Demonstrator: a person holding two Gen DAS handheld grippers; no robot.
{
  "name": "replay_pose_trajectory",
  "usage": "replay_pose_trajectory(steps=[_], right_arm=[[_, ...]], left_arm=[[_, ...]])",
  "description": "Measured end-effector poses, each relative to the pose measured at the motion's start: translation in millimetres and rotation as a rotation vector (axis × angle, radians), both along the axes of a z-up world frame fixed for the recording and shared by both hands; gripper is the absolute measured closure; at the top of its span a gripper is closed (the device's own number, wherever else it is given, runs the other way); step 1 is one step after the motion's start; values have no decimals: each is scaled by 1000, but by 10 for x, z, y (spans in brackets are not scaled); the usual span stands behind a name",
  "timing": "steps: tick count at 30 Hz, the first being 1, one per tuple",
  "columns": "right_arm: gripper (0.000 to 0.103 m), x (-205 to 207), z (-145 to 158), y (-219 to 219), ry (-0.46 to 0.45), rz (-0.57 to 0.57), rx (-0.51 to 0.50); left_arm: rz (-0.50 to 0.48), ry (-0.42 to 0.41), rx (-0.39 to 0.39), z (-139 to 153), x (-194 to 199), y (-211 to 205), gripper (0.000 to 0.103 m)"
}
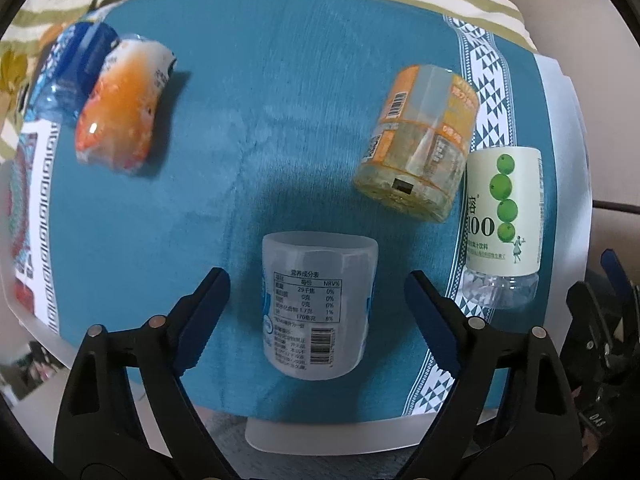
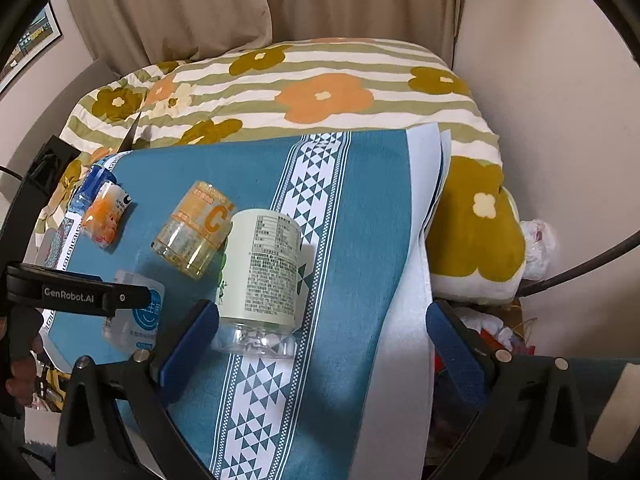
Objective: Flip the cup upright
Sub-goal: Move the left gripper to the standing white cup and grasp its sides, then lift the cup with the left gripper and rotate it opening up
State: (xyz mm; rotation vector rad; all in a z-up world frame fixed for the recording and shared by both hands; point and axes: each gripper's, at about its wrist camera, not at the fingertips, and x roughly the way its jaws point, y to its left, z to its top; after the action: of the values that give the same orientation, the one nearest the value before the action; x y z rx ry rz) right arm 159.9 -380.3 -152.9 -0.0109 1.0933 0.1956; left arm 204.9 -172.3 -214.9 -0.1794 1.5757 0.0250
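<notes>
The left gripper (image 1: 316,312) is spread wide, its black jaws with ribbed blue pads flanking a frosted white cup (image 1: 319,306) without touching it. That cup is a cut-off plastic bottle section, cylindrical, wrapped in a label with a nutrition table and barcode; it sits in the lower centre of the left wrist view on a teal cloth (image 1: 248,120) with a fine woven texture. From the pictures I cannot tell which end of it is open.

In the right of that frame stands a pale green cup (image 1: 503,216), printed with green fruit circles, its clear faceted plastic end toward the bottom of the frame. Touching its upper left is a clear orange-labelled cup (image 1: 420,144), ribbed and tilted. In the upper left lie a glossy orange-and-white cup (image 1: 120,104) and, just beside it, a blue-labelled cup (image 1: 68,72).

The right gripper (image 2: 320,344) is also released, holding nothing, above the cloth's white geometric triangle band (image 2: 308,184); the pale green cup lies near its left pad. Beyond the cloth is a soft quilt (image 2: 320,92) with olive stripes and orange flowers.
</notes>
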Motion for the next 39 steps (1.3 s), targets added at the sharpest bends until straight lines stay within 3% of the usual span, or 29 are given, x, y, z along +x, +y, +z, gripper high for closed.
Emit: replay_pose_trajectory(steps=[4,6,7,8,19,24,27,31,34,39], right_arm=[[0,24,-21,1,1,14,6],[0,39,-28,18,2,16,7],[0,44,-31,14,2,17,9],[0,54,-37,14,2,17,11],[0,75,-13,37,-5,-9,17],[0,41,77,44,-25,-18,16],[0,7,153,75,-43,-13,16],[0,-21,196,157,-61,13,17],[0,-26,152,267,-51,46,16],[0,-86,58,476,-64,107,-62]], left_arm=[[11,13,-15,-54,23,42,9],[12,16,-22,-71,40,69,20],[12,24,-28,-93,47,85,32],[12,35,-35,-121,46,95,35],[-13,19,-81,-85,113,121,41],[-39,-47,-101,119,41,153,42],[-59,-159,-106,339,-58,217,42],[-119,-409,-59,613,-263,299,42],[-164,-577,-8,585,-366,359,42],[-199,-703,20,382,-361,447,42]])
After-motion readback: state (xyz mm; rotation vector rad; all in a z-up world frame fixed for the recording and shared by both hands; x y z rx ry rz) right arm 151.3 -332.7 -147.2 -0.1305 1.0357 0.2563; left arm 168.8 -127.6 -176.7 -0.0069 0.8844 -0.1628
